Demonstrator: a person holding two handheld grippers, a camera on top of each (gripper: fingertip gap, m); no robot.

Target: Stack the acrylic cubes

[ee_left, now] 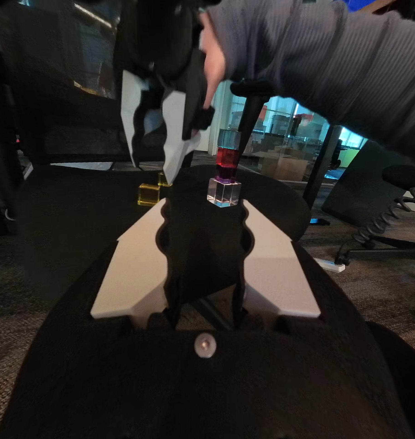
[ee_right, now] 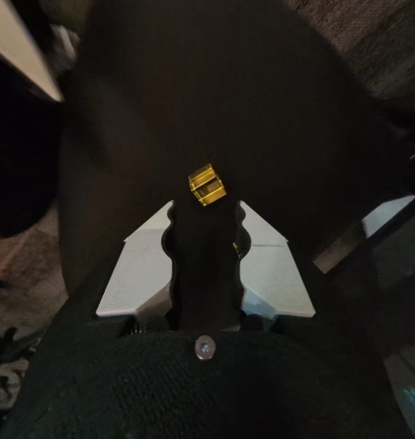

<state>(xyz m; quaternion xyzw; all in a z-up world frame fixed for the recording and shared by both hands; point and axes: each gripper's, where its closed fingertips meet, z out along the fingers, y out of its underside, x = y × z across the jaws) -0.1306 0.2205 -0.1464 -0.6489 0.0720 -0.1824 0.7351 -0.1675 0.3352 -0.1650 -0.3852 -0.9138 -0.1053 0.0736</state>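
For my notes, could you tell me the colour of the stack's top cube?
Pale blue, see-through top cube; clearest in the left wrist view.

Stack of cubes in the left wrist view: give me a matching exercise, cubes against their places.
Things:
1. clear cube
2. red cube
3. pale blue cube
4. near yellow cube

Places:
A. top of the stack
B. bottom of the stack
C. alone on the black surface, left of the stack
D. just above the purple cube

Pairs: 1-B, 2-D, 3-A, 4-C
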